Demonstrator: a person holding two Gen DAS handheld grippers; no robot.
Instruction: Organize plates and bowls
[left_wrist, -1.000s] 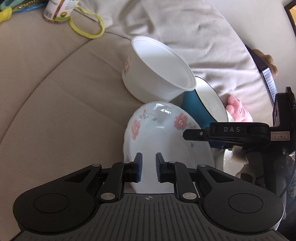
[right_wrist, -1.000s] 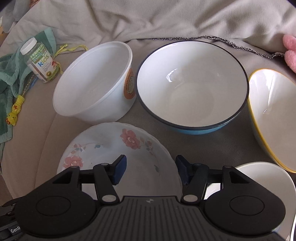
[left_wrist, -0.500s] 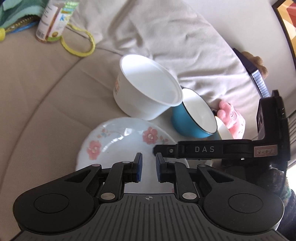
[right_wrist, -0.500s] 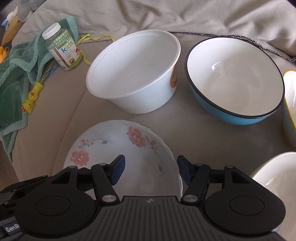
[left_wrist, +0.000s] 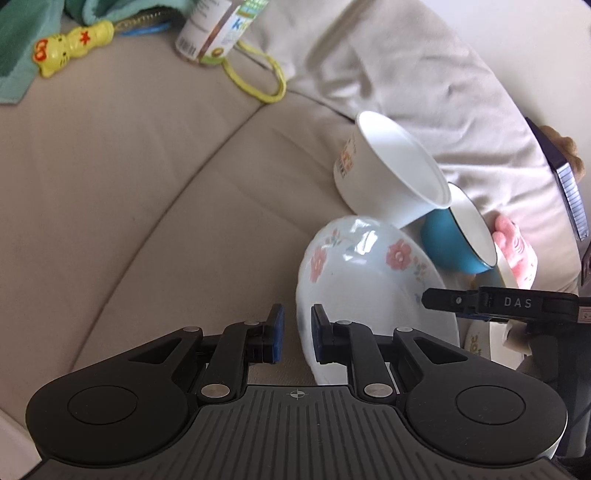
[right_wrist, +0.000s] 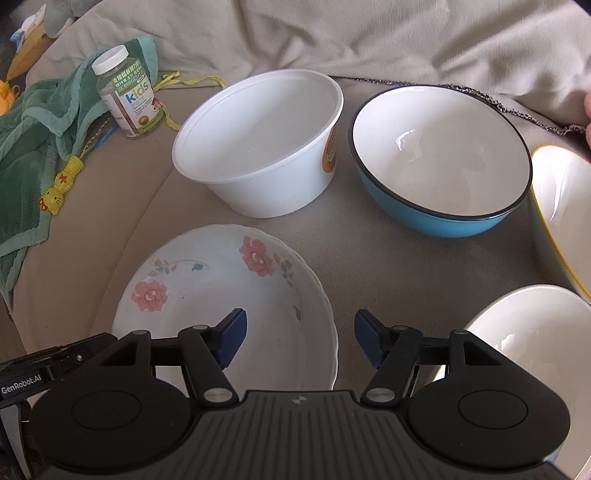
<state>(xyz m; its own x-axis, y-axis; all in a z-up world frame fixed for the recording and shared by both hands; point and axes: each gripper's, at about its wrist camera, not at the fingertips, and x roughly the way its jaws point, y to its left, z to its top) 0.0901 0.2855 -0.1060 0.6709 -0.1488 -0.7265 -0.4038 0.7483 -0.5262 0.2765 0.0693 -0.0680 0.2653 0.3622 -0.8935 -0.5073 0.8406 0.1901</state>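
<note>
A floral plate (right_wrist: 221, 295) lies flat on the beige sofa seat. Behind it stand a white plastic bowl (right_wrist: 258, 147) and a blue bowl (right_wrist: 439, 155). A yellow-rimmed bowl (right_wrist: 561, 214) and a plain white bowl (right_wrist: 535, 350) sit at the right. My right gripper (right_wrist: 299, 339) hangs open over the plate's near right rim, holding nothing. My left gripper (left_wrist: 297, 334) is shut and empty, just above the left rim of the floral plate (left_wrist: 369, 295). The white bowl (left_wrist: 391, 177) and blue bowl (left_wrist: 450, 243) lie beyond it.
A vitamin bottle (right_wrist: 129, 99), a green towel (right_wrist: 37, 147) and a yellow toy (right_wrist: 59, 188) lie at the far left of the seat. A crumpled beige blanket (right_wrist: 406, 44) rises behind the bowls. Bare cushion (left_wrist: 147, 221) stretches left of the plate.
My left gripper has slid to the left, so the plate now sits to its right instead of straight ahead. The right gripper shifted left a little. The dishes have not moved.
</note>
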